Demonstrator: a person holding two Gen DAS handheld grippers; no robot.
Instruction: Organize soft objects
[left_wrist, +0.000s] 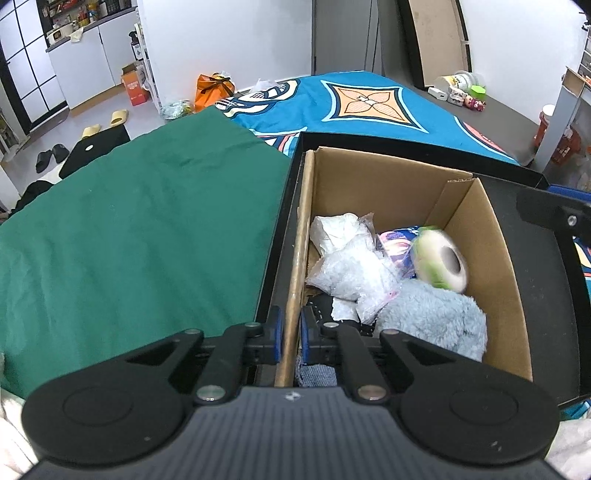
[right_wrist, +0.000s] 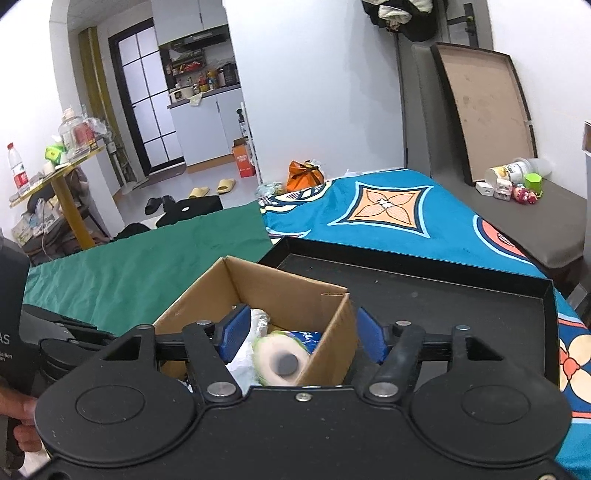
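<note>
Left gripper pins the box wall while the right lets a roll drop in

The left gripper (left_wrist: 290, 334) is clamped on the near wall of the box (left_wrist: 402, 184), likely to steady it. The right gripper (right_wrist: 302, 334) stands open above the box with nothing pressed between its pads; the blurred roll (right_wrist: 280, 360) lies under it inside the box, apparently just let go. Beside the roll sit a plastic bag (left_wrist: 351, 262) and blue plush (left_wrist: 436, 317). The box stands in a black tray (right_wrist: 461, 291) on the bed (right_wrist: 391, 206).
</note>
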